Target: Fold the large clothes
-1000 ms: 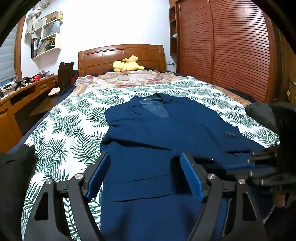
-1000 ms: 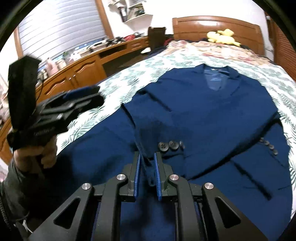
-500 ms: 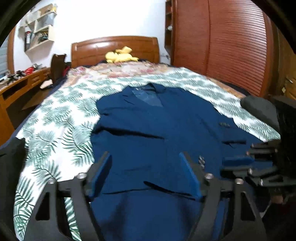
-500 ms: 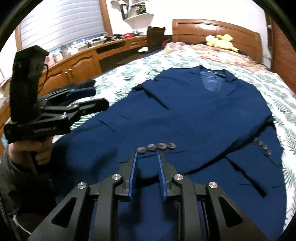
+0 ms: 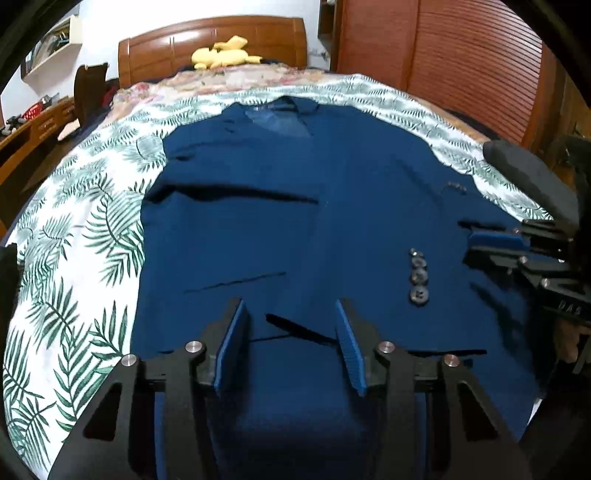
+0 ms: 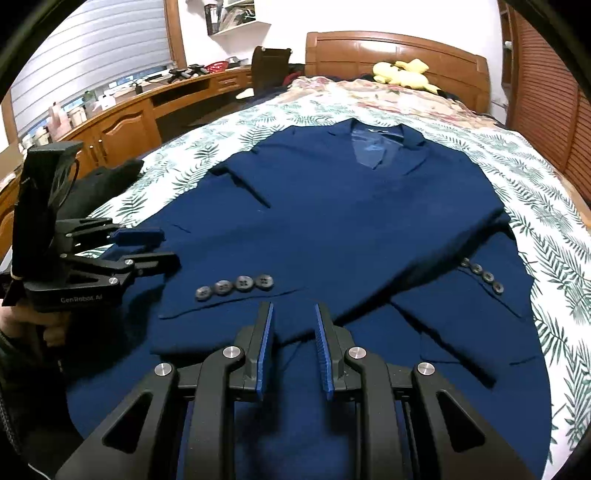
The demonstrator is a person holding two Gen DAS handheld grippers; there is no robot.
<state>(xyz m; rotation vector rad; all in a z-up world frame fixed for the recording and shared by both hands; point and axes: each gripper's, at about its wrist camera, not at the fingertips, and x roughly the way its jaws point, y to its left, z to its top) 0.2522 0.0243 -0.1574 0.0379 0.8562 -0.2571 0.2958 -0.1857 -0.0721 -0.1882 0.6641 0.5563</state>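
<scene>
Blue jacket [image 5: 295, 229] lies under both tongs, seemingly untouched: left tongs [image 5: 291, 347] closing, right tongs [image 6: 293, 343] apart.

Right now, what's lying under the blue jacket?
The blue jacket lies spread on a leaf-print bedspread, which shows around its sides and collar. Whatever sits directly beneath the fabric is covered.

The only writing I can read from here is on the tools themselves. The left hand-held gripper [image 6: 146, 247] carries "GenRobot.AI" in pale letters along the side of its black body, low down near the hand that grips it. On the right hand-held gripper [image 5: 476, 247], as the other camera sees it, a few pale letters show on its black side, something like "DAS", too cut off to make out fully. The books on the wall shelf [image 6: 240, 22] are too small to read.
</scene>
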